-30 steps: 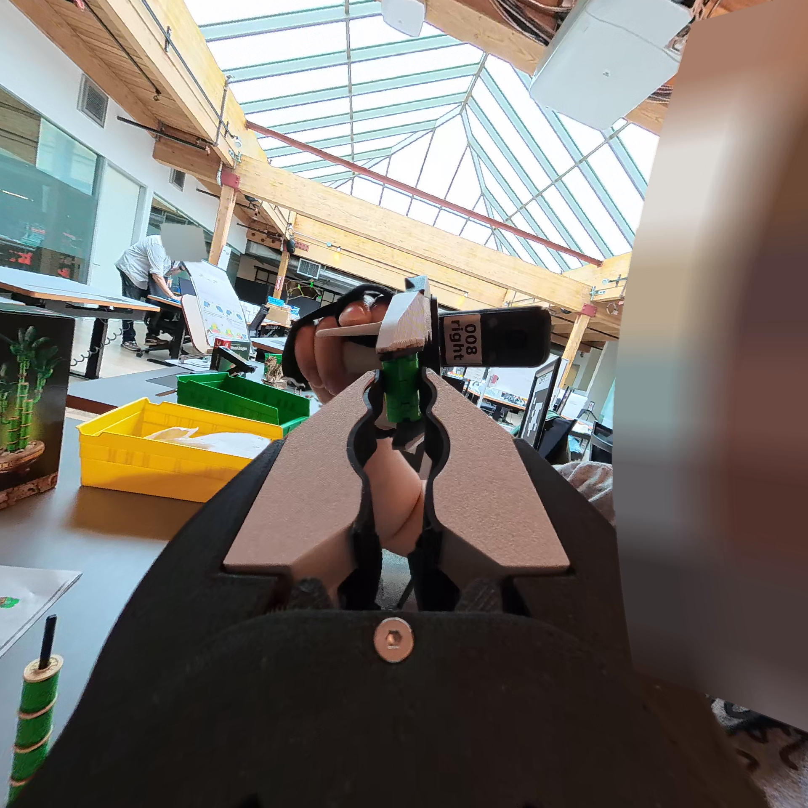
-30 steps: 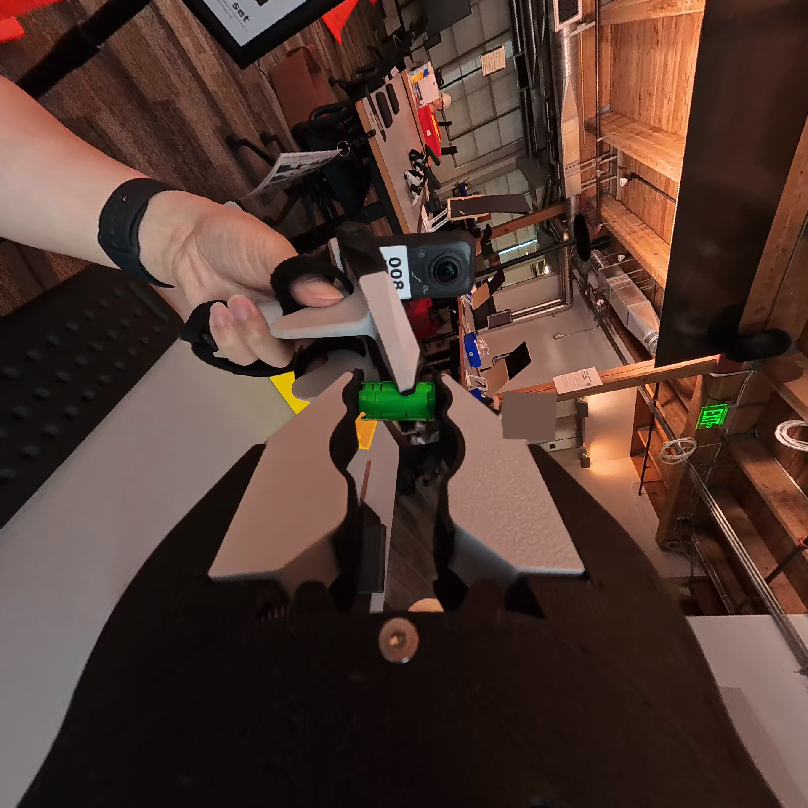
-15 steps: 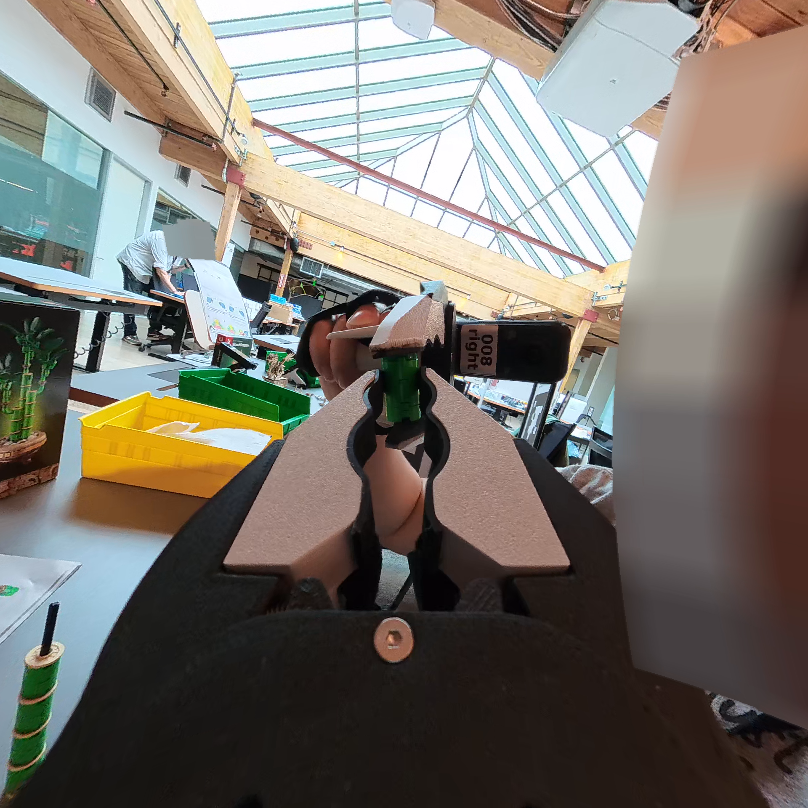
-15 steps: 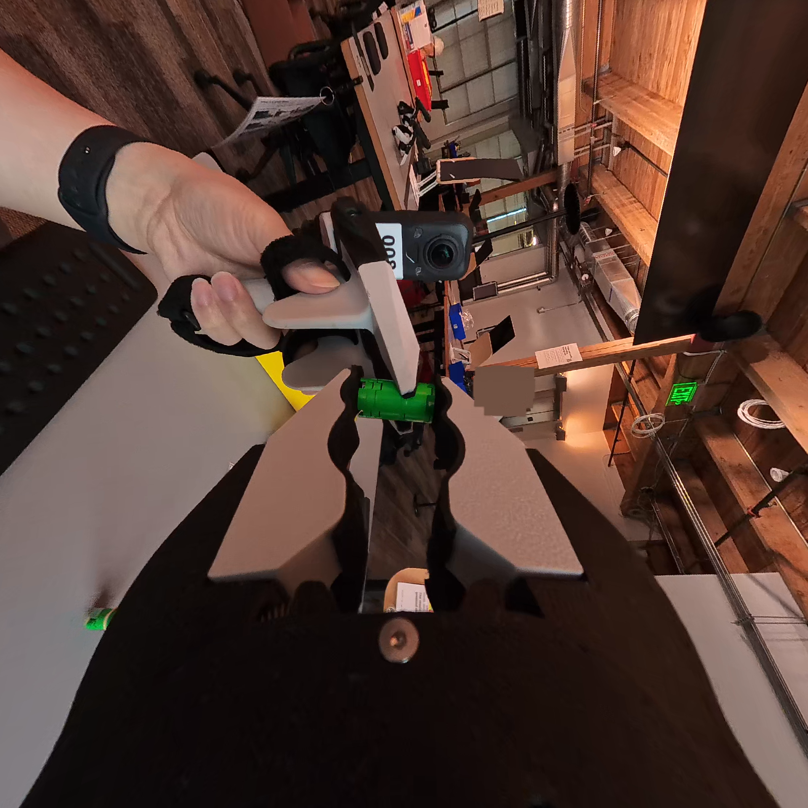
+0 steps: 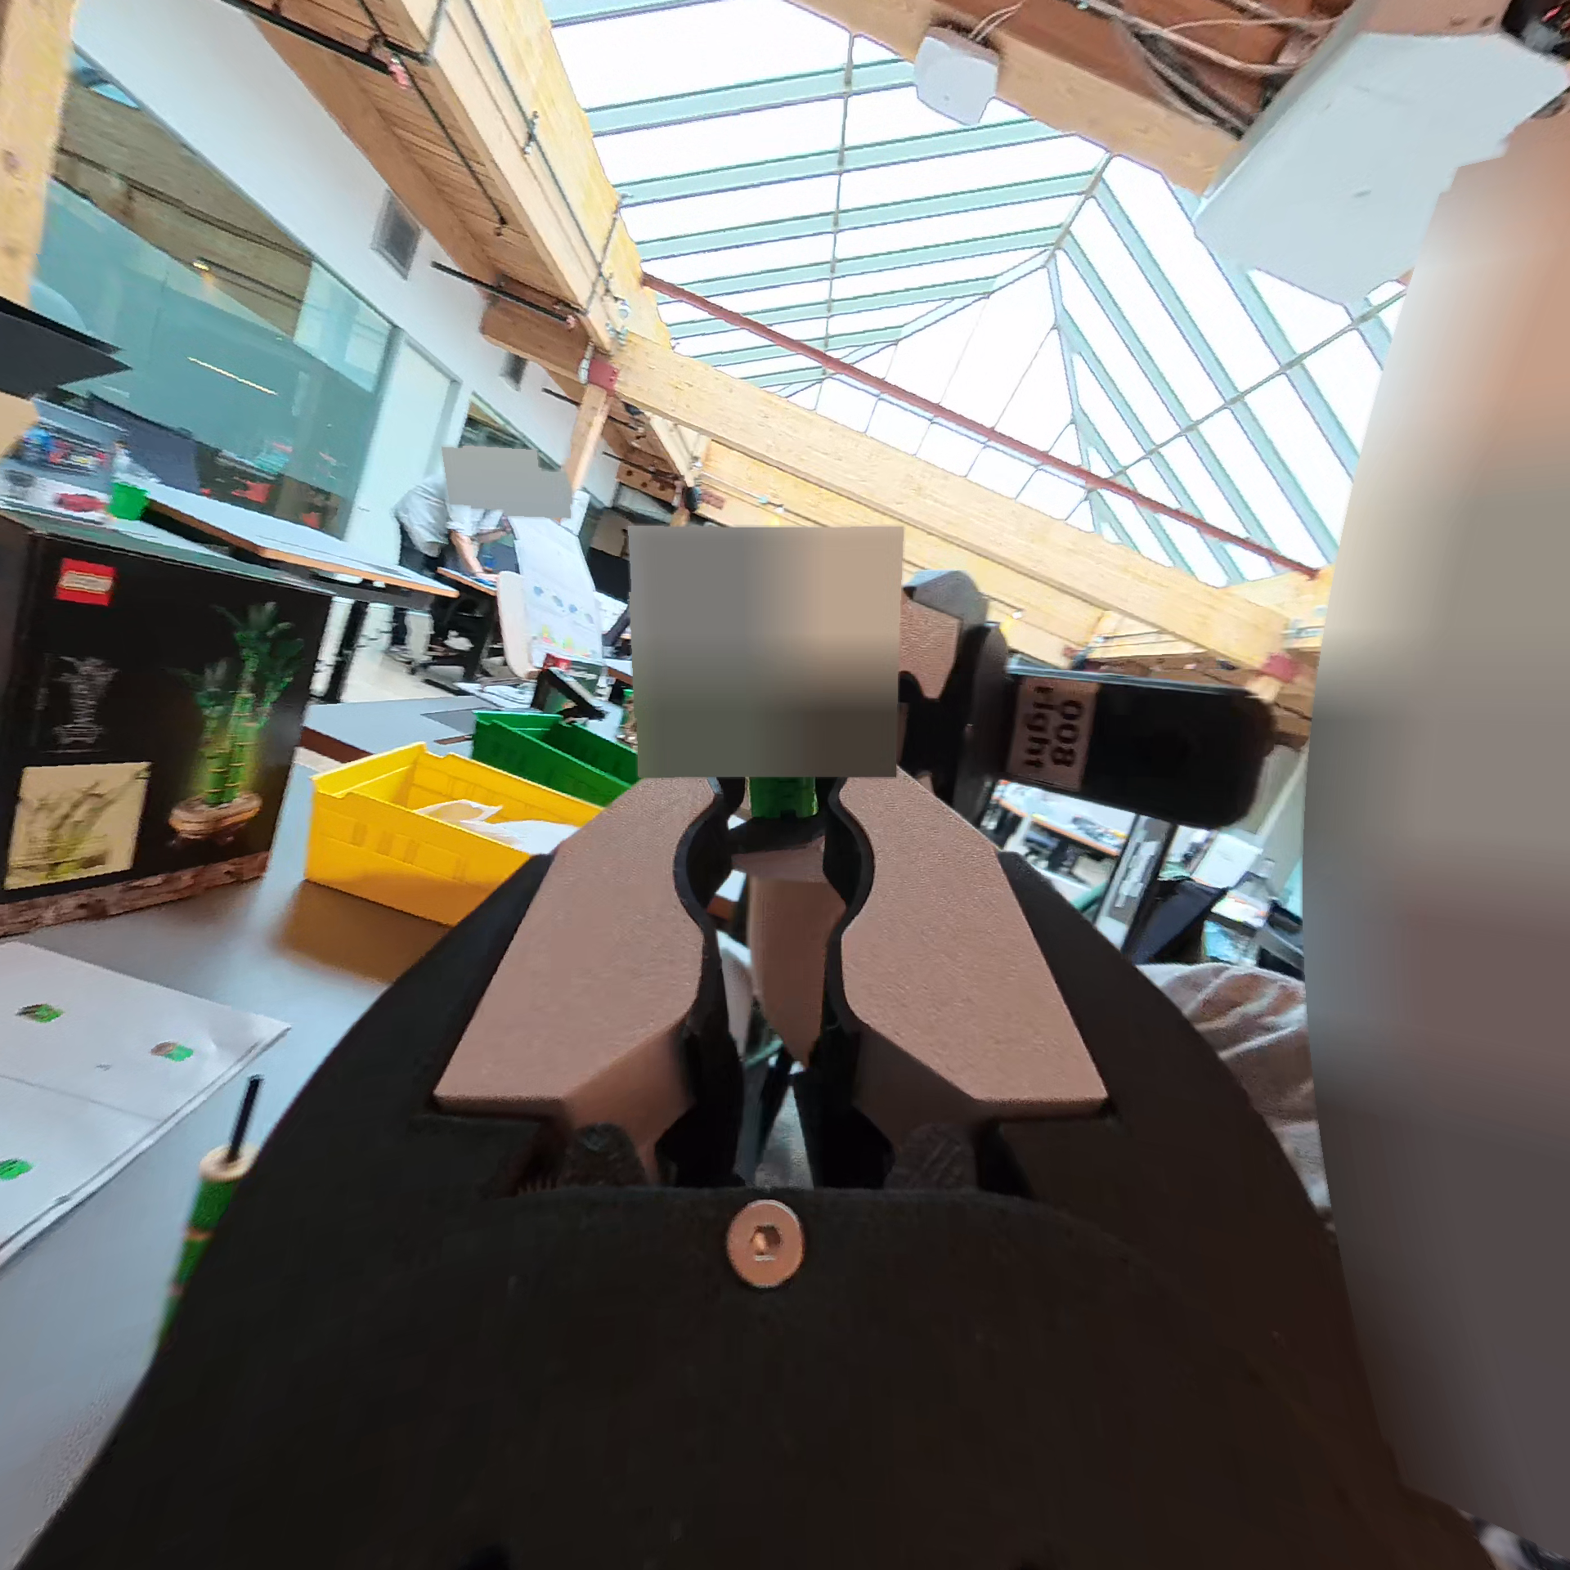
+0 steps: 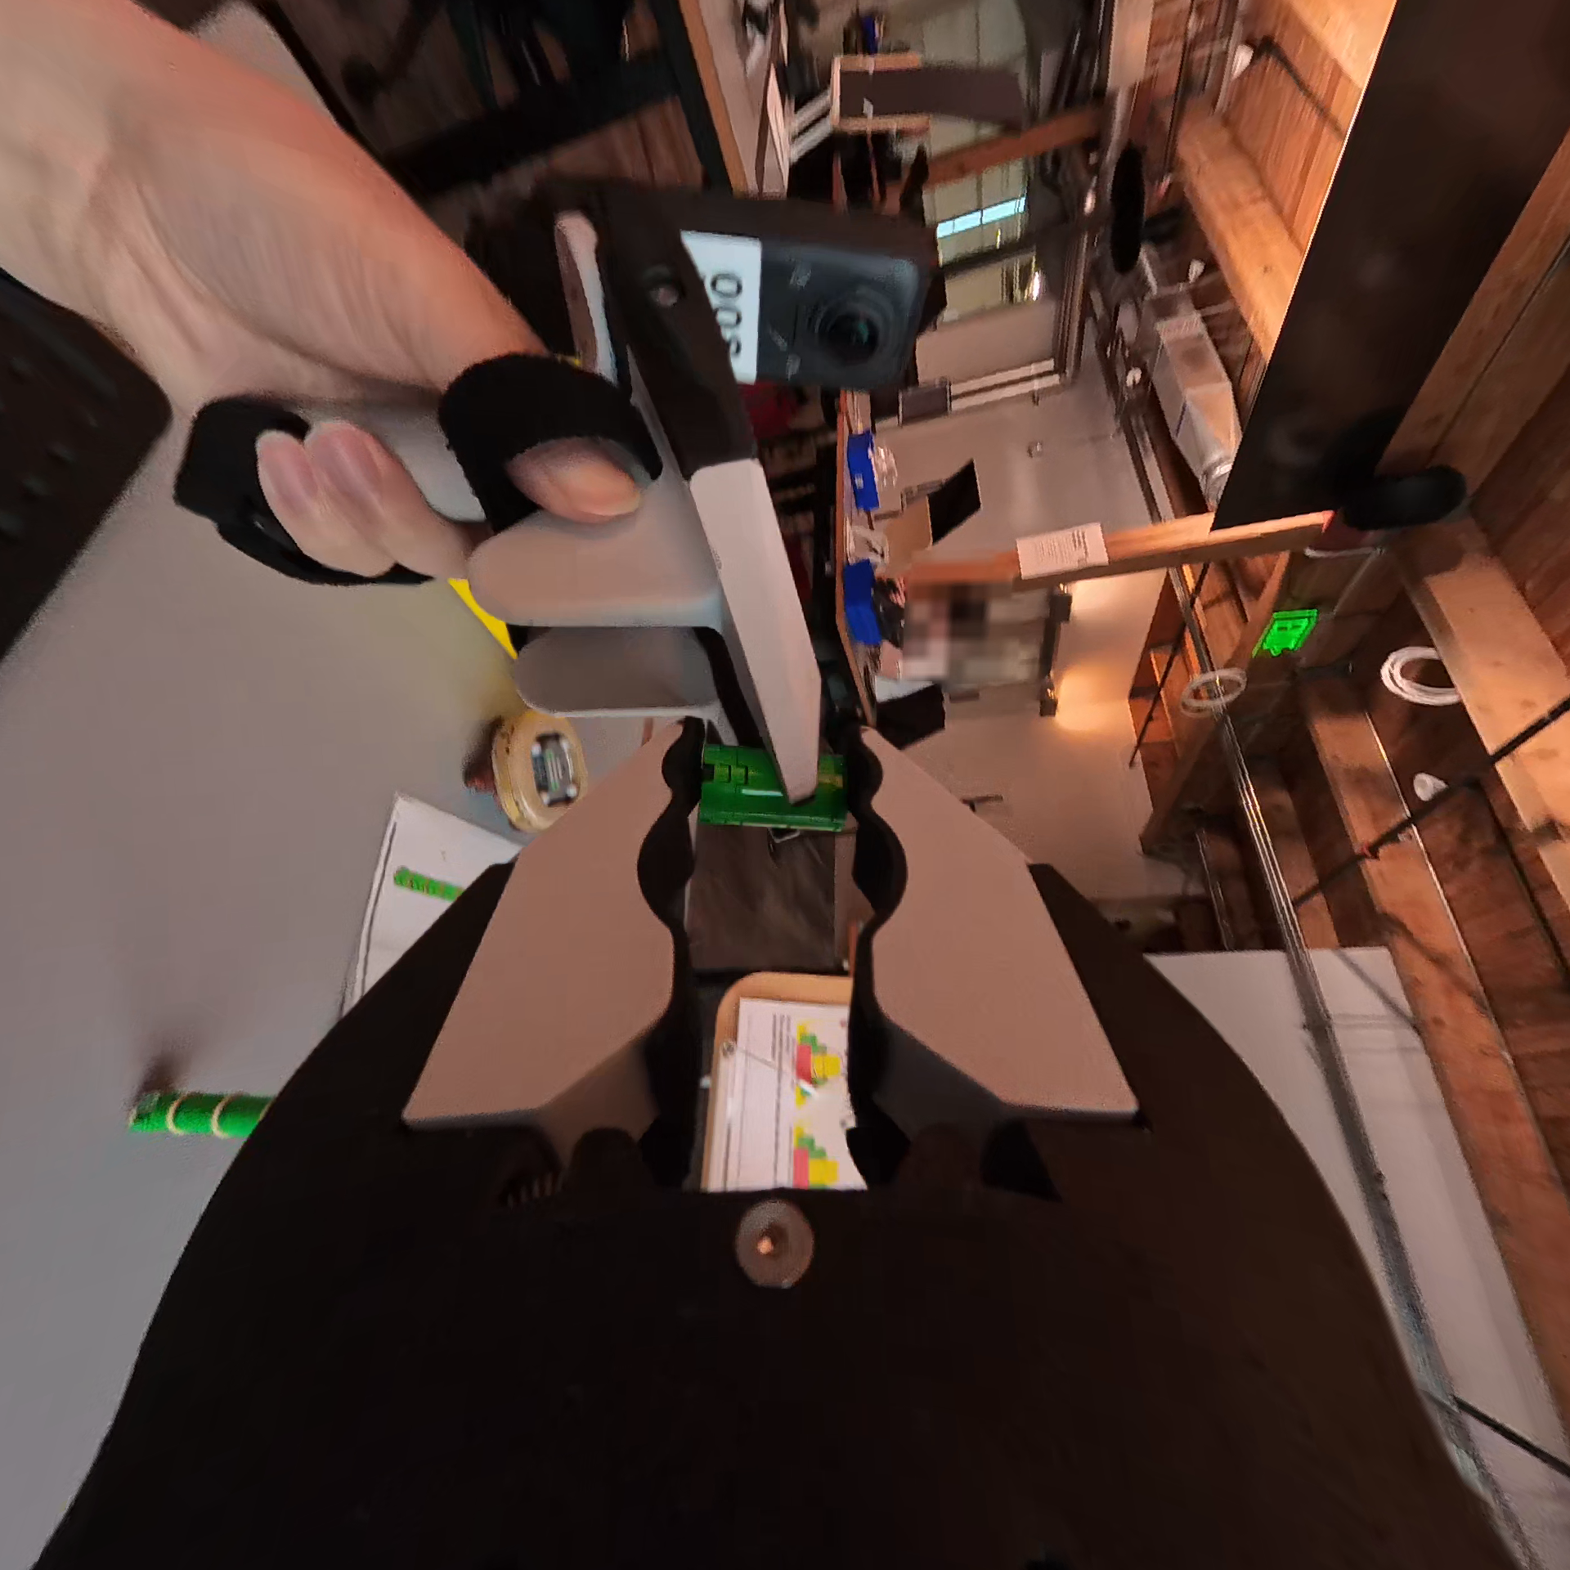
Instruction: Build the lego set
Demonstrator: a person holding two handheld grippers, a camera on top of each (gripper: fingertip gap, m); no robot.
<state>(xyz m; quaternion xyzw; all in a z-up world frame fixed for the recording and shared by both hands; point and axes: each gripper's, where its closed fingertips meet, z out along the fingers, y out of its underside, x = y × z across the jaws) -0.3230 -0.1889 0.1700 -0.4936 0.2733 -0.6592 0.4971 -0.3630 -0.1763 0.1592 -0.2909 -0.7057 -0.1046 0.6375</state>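
A small green lego piece point(image 5: 782, 794) is held in the air between both grippers. My left gripper point(image 5: 780, 799) is shut on it at the fingertips. My right gripper point(image 6: 773, 786) is shut on the same green piece point(image 6: 748, 794), which lies crosswise between its tips. In the right wrist view, the left gripper's grey fingers point(image 6: 756, 612) come down onto the piece, with a hand behind them. In the left wrist view, one of the right gripper's fingers point(image 5: 786, 943) shows below the piece. A green bamboo stalk with a black rod point(image 5: 212, 1206) stands on the table and also shows in the right wrist view point(image 6: 200, 1113).
The lego box point(image 5: 144, 722), a yellow bin point(image 5: 408, 816) and a green bin point(image 5: 552, 748) stand on the grey table point(image 5: 255, 951). Instruction sheets point(image 5: 102, 1079) lie at the left. A round tape measure point(image 6: 539, 769) and a clipboard with paper point(image 6: 782, 1087) show in the right wrist view.
Both grippers stay shut on the green piece. The two grippers have drawn closer together and tilted; the left gripper and hand loom larger in the right wrist view.
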